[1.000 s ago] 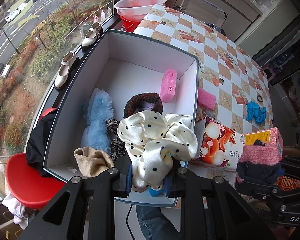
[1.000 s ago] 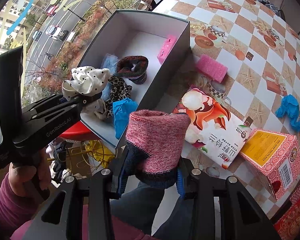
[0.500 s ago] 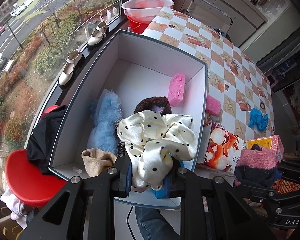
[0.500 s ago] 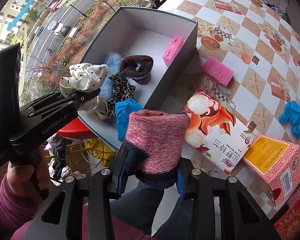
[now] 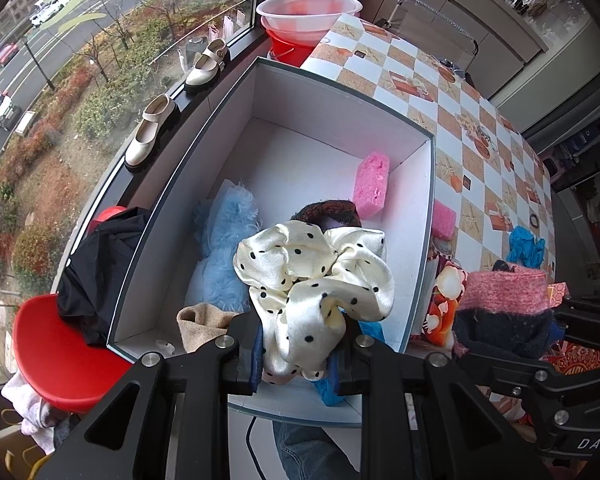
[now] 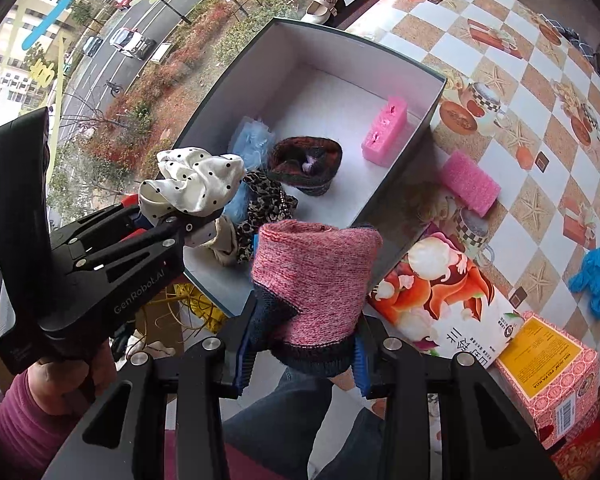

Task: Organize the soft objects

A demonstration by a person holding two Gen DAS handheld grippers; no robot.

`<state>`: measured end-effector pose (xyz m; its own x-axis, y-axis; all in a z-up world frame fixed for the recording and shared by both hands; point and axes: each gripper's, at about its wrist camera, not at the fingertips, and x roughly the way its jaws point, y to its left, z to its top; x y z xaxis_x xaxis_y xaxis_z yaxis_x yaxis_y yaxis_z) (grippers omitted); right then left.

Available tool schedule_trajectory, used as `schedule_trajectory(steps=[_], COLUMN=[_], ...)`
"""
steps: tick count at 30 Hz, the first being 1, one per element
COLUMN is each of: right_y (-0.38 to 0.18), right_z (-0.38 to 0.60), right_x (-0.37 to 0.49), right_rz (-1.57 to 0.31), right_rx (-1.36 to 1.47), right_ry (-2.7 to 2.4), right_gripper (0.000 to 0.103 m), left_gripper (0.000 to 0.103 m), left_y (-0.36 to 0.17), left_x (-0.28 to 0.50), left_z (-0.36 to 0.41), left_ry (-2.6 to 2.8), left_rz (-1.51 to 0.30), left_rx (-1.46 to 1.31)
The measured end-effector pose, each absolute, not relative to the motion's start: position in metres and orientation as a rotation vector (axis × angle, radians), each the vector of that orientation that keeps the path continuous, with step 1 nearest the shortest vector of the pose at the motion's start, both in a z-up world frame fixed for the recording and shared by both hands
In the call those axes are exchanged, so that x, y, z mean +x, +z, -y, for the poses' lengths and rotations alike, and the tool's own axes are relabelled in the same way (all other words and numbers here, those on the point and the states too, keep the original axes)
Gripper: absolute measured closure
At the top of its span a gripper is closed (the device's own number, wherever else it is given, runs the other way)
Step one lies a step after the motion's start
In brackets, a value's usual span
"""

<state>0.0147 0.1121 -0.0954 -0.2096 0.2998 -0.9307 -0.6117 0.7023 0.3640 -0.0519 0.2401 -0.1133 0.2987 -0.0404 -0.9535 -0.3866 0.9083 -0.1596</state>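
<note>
My left gripper [image 5: 298, 354] is shut on a cream polka-dot scrunchie [image 5: 314, 280] and holds it above the near end of an open grey box [image 5: 430, 216]. The scrunchie also shows in the right wrist view [image 6: 198, 182]. My right gripper [image 6: 300, 360] is shut on a pink and navy knitted sock [image 6: 314, 280], held above the box's near right corner. Inside the box lie a pink sponge [image 5: 372, 184], a blue fluffy item [image 5: 228, 248], a dark knitted item [image 6: 306, 160], a leopard-print scrunchie [image 6: 264, 208] and a beige cloth [image 5: 202, 322].
On the checkered table [image 6: 540, 92] lie another pink sponge [image 6: 470, 186], a blue glove [image 6: 596, 280], a printed tissue pack [image 6: 440, 292] and a pink carton [image 6: 548, 376]. A red stool [image 5: 56, 344] with black cloth and shoes [image 5: 150, 132] on the windowsill lie left of the box.
Both grippers have moved forward toward the box with their items still held. The box now looks closer and sits more under the scrunchie.
</note>
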Motion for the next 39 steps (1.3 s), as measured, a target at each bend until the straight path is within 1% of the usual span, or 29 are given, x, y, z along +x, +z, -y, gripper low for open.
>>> schedule_trajectory(steps=[17,18,19,20,21,22,24,25,26,27,28,30,32,35,36,37,39], right_y=[-0.093,-0.093,-0.093,-0.092,-0.091,-0.090,-0.088,-0.089,-0.089,-0.090,-0.089,-0.088,-0.086,-0.087,-0.089,-0.091,-0.093], right_z=[-0.145,-0.146,-0.148,-0.149,-0.151,-0.152,-0.154,-0.153,-0.152,-0.151,-0.149,-0.146,-0.143,-0.139,-0.137,-0.134,-0.128], right_x=[0.052,0.055,0.057,0.059,0.060,0.062,0.066,0.069,0.072,0.075,0.078,0.082,0.085,0.086,0.087,0.087,0.087], right_rz=[-1.542,-1.543,-1.540,-1.535,-1.530,-1.526,-1.516,-1.519,-1.524,-1.526,-1.524,-1.527,-1.521,-1.530,-1.537,-1.548,-1.557], right_rx=[-0.258,-0.252,-0.246,-0.243,-0.237,-0.230,-0.227,-0.215,-0.200,-0.192,-0.181,-0.139,-0.113,-0.106,-0.102,-0.102,-0.095], right_ry=[0.850,0.849,0.848,0.848,0.852,0.858,0.851,0.852,0.847,0.834,0.826,0.838,0.838,0.827,0.825,0.821,0.810], right_gripper=[0.063,0.063,0.063,0.063,0.060,0.058,0.058,0.057,0.049,0.039,0.035,0.019,0.015,0.015,0.005,0.000,0.000], left_gripper=[0.077,0.073,0.063,0.057,0.041,0.032,0.023,0.022,0.022,0.022,0.021,0.021,0.021,0.021,0.021,0.021,0.021], left_y=[-0.108,-0.108,-0.108,-0.107,-0.106,-0.103,-0.100,-0.099,-0.100,-0.102,-0.105,-0.114,-0.119,-0.119,-0.120,-0.120,-0.121], left_x=[-0.014,-0.012,-0.011,-0.010,-0.010,-0.010,-0.011,-0.012,-0.012,-0.011,-0.011,-0.009,-0.011,-0.013,-0.014,-0.015,-0.016], left_z=[-0.263,-0.264,-0.265,-0.265,-0.265,-0.264,-0.265,-0.267,-0.270,-0.272,-0.276,-0.282,-0.283,-0.277,-0.274,-0.272,-0.266], left_ry=[0.263,0.261,0.259,0.261,0.267,0.281,0.304,0.308,0.312,0.320,0.333,0.352,0.353,0.352,0.347,0.343,0.335], left_rz=[-1.235,-1.235,-1.235,-1.232,-1.223,-1.211,-1.198,-1.200,-1.208,-1.220,-1.244,-1.308,-1.317,-1.326,-1.332,-1.337,-1.348], left_rx=[-0.375,-0.374,-0.373,-0.368,-0.357,-0.340,-0.316,-0.320,-0.330,-0.343,-0.358,-0.391,-0.418,-0.399,-0.396,-0.395,-0.392])
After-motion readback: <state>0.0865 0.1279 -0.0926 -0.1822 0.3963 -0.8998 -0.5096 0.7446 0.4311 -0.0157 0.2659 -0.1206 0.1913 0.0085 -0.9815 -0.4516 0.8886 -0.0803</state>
